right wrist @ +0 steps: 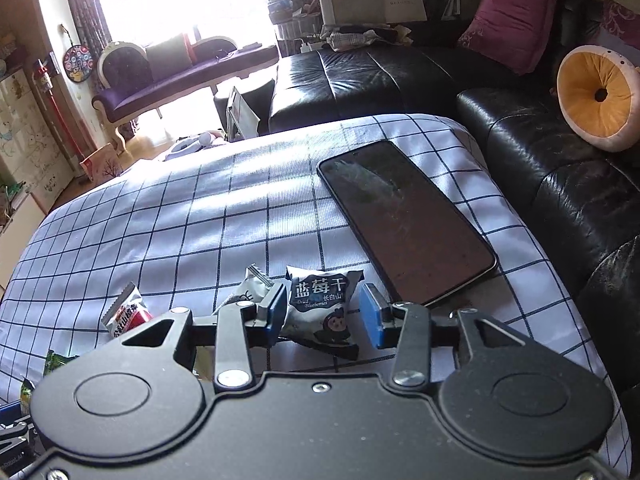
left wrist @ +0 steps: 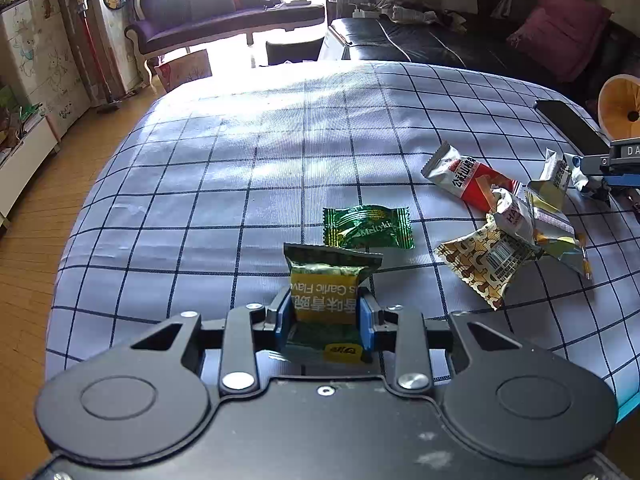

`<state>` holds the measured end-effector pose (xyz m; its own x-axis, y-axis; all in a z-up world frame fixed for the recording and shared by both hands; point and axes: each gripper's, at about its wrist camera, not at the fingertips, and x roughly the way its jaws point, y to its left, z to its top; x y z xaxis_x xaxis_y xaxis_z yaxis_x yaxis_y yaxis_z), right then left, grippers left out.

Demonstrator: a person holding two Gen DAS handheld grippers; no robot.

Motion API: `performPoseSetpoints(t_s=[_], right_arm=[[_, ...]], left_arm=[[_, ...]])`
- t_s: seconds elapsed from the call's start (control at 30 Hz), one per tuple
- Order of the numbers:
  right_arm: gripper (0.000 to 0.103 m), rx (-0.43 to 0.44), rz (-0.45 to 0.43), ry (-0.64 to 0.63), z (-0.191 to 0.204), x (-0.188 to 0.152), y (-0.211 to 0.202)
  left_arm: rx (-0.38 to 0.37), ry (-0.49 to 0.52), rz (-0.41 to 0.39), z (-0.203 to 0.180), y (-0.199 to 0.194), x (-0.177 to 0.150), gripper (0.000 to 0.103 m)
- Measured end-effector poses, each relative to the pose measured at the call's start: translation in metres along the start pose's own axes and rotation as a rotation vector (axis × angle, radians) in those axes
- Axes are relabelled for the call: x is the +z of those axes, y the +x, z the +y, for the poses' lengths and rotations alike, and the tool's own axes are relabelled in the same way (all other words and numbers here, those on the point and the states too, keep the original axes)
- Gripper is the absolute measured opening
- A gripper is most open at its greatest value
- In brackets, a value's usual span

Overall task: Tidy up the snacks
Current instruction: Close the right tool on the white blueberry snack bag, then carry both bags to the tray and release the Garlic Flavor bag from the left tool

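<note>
Over the checked tablecloth (left wrist: 240,160), the left gripper (left wrist: 325,320) is pinching a green garlic snack packet (left wrist: 326,280), while the right gripper (right wrist: 325,312) is straddling, jaws apart, a blueberry packet (right wrist: 320,304) beside the phone (right wrist: 404,220).

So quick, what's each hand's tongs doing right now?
Left tongs: closed on the green garlic snack packet.
Right tongs: open around the blueberry packet, not squeezing it yet.

Woven checked cloth (left wrist: 240,168) over the table, matt and finely ribbed. Glossy crinkled foil on the green candy wrapper (left wrist: 368,227); shiny black leather on the sofa (right wrist: 540,152). Smooth glass-fronted phone (right wrist: 404,220).
</note>
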<state>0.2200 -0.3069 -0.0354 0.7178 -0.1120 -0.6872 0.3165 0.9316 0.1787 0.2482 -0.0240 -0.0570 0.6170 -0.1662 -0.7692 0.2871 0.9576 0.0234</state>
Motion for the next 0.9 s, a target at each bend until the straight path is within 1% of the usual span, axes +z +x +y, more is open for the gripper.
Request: performPoseSetpoints(t_s=[0.13,0.37,0.4,0.5,0.67,0.8,0.9], right_arm=[[0.052,-0.008,0.033,-0.009,0.004,-0.003,0.012],[0.053,-0.025,0.016,-0.032,0.008,-0.006,0.011],[0.052,-0.028,0.016,-0.038,0.008,-0.006,0.011],[0.045,-0.027,0.023,-0.059,0.008,-0.008,0.008],[0.044,-0.016,0.040,-0.064,0.005,-0.017,-0.010],[0.043,0.004,0.052,-0.054,-0.001,-0.026,-0.034],[0.042,0.023,0.053,-0.047,-0.006,-0.036,-0.057]], left_arm=[[0.004,0.007,-0.006,-0.001,0.000,-0.001,0.034],[-0.008,-0.002,0.001,0.002,0.000,0.000,0.033],[-0.008,-0.004,0.002,0.002,0.000,0.001,0.033],[-0.009,-0.007,0.004,0.003,0.000,0.002,0.033],[-0.008,-0.014,0.013,0.003,0.000,0.003,0.033],[-0.006,-0.034,0.023,0.004,-0.002,0.006,0.031],[-0.012,-0.057,0.047,0.006,-0.005,0.008,0.030]])
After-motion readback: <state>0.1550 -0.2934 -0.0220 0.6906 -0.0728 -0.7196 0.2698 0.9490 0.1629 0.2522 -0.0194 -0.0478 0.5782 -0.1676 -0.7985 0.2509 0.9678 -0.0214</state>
